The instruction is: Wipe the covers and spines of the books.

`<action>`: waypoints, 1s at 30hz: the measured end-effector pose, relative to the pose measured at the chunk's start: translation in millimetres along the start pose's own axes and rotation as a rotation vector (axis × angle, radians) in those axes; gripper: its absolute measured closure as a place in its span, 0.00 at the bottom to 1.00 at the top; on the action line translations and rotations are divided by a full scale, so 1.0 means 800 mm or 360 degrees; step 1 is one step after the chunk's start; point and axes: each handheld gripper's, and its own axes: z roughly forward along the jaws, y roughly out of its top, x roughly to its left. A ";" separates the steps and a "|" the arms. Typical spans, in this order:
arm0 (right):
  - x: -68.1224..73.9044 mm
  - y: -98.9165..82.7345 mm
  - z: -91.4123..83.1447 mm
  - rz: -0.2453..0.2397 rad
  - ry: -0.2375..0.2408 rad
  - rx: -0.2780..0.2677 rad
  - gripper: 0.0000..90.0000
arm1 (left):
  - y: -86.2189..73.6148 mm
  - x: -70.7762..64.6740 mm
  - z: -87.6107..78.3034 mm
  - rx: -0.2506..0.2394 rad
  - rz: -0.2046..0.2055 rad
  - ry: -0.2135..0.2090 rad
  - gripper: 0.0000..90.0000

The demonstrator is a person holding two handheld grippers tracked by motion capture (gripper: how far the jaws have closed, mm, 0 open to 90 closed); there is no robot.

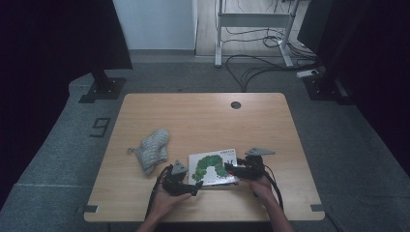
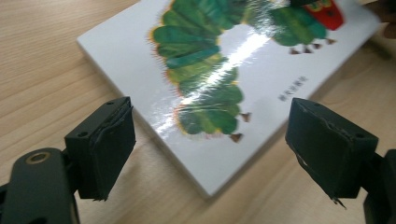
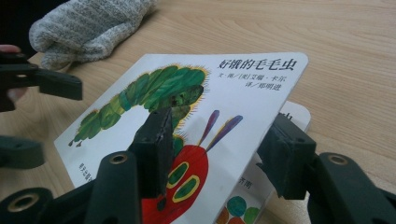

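The left gripper (image 1: 189, 186), jaws wide and empty, waits at the near-left corner of the picture book (image 1: 212, 166), which lies near the table's (image 1: 203, 116) front edge. Judged stiff, light and glossy-slick, the book's cover is best gripped at its thin free edge. The right gripper (image 1: 237, 169) straddles that raised cover, jaws half-closed; pad contact cannot be confirmed.

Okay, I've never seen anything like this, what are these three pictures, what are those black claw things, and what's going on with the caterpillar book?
A person sits at a wooden table holding a hand-operated two-jaw gripper in each hand. The high view looks down from above; the other two come from cameras riding on each gripper. On the table lie a picture book with a green caterpillar cover and a grey knitted sock. The right gripper has one jaw above the front cover and one beneath it, lifting the cover so a page underneath shows; whether the pads press it is unclear. The left gripper is open, its jaws standing either side of the book's corner, holding nothing.
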 end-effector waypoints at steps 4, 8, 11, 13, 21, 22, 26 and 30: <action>0.000 0.000 -0.001 -0.0002 0.0000 0.0001 0.53 | -0.001 0.007 0.009 0.0045 -0.0032 -0.0033 0.18; 0.000 0.000 -0.002 -0.0005 0.0002 -0.0001 0.55 | -0.002 0.009 0.010 0.0051 -0.0042 -0.0052 0.19; 0.001 0.000 -0.002 -0.0005 0.0004 0.0000 0.55 | -0.002 0.008 0.013 0.0081 -0.0035 -0.0083 0.18; 0.001 0.001 -0.004 0.0004 0.0021 -0.0016 0.58 | -0.004 0.006 0.015 0.0088 -0.0019 -0.0079 0.16; 0.003 0.003 -0.010 0.0026 0.0081 -0.0052 0.63 | -0.001 0.009 0.009 0.0076 -0.0028 -0.0109 0.18; 0.002 0.002 -0.010 0.0023 0.0083 -0.0049 0.63 | -0.001 0.010 0.008 0.0072 -0.0032 -0.0111 0.18; 0.001 0.002 -0.010 0.0021 0.0089 -0.0041 0.64 | 0.000 0.015 0.004 0.0036 -0.0061 -0.0124 0.18; 0.002 0.002 -0.011 0.0017 0.0097 -0.0042 0.65 | -0.001 0.018 0.007 0.0039 -0.0076 -0.0108 0.18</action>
